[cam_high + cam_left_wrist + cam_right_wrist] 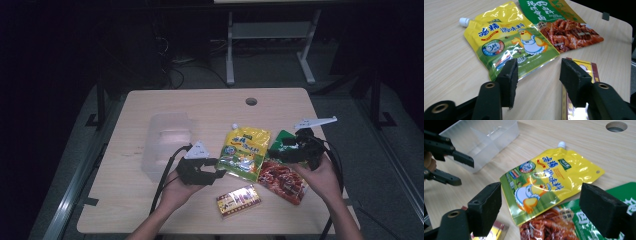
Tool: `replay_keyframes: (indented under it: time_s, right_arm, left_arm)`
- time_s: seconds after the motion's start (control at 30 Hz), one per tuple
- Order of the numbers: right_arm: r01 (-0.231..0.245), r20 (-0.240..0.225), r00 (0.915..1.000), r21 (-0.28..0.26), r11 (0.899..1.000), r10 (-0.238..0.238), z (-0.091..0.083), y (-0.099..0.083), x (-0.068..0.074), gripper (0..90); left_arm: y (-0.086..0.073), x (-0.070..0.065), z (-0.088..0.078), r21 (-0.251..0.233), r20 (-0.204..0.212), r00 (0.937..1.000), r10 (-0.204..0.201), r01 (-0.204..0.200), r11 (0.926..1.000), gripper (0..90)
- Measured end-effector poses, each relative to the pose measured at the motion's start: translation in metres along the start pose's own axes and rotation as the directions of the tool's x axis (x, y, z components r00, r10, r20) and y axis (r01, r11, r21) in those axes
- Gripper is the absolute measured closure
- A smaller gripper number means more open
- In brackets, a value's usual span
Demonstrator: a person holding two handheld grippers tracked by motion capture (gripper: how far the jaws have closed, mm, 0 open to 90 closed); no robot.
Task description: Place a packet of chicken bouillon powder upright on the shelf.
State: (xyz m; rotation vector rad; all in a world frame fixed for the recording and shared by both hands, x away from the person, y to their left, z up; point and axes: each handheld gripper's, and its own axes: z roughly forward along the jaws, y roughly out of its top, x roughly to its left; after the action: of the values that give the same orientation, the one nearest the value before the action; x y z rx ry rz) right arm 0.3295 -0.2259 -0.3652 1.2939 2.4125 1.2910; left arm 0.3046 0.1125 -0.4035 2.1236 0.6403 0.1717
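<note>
The yellow pouch [244,152] in front of me is a glossy spouted bag with a white screw cap [464,21] at one top corner. There's a cartoon chicken in an apron, blue lettering and a round blue badge on the front, and the colour fades to green toward the bottom. It's lying flat and face up on the wooden table [150,200], cap end pointing away from me. Its right edge overlaps the green-and-red snack bag [284,172] beside it. Looks full, a bit crinkled and shiny.
</note>
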Motion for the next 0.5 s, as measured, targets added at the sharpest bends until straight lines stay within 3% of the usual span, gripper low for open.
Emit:
replay_keyframes:
  time_s: [0.33,0.5]
  right_arm:
    - [-0.033,0.043,0.9986,0.053,0.998,0.031,0.019,0.032,-0.014,20.7]
    - [-0.044,0.056,0.9976,0.096,0.994,0.039,0.041,0.046,-0.022,22.1]
  left_arm:
    - [0.01,0.006,0.027,0.058,-0.023,0.9997,0.001,0.0,0.9983,67.0]
    - [0.011,0.011,0.043,0.096,-0.045,0.9989,-0.007,0.011,0.9954,75.7]
